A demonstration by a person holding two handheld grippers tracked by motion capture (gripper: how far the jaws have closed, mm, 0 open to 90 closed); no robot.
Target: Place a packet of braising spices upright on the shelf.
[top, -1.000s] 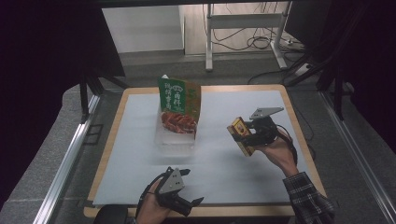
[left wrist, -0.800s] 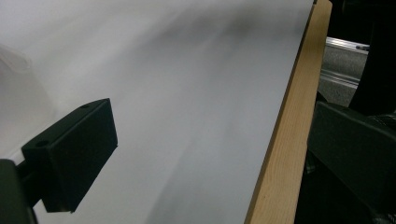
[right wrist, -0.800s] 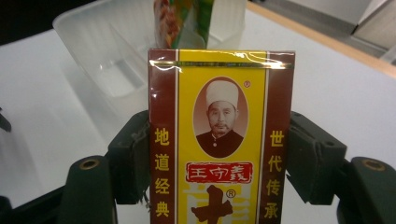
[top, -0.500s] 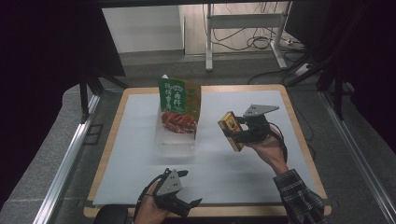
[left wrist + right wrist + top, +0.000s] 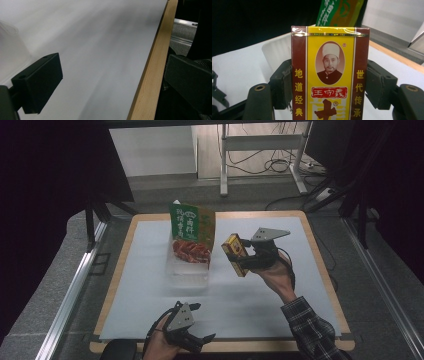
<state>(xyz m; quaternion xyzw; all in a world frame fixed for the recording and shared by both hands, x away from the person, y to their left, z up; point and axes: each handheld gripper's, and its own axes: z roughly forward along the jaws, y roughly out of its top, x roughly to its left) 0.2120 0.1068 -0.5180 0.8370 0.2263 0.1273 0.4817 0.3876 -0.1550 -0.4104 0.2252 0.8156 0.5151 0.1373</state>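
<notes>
A yellow-and-maroon box (image 5: 235, 254) with a portrait and red label is clamped by its long sides between the right gripper (image 5: 243, 258), held tilted above the white counter (image 5: 280, 295), just beside a green pouch (image 5: 191, 227).

Glossy wrap, matt sheet, bare wood

The yellow-and-brown box (image 5: 330, 75) wore a shiny clear film that caught the light along its top edge — its printed card looked smooth. The right claw (image 5: 329, 85) was matt black plastic with duller, rubbery pads (image 5: 380, 85). A matt white sheet (image 5: 100, 50) covered the bench (image 5: 147, 82), whose edge showed pale, unvarnished-looking wood. The green pouch (image 5: 192, 227) looked glossy — the tray (image 5: 187, 267) under it, clear plastic.
</notes>
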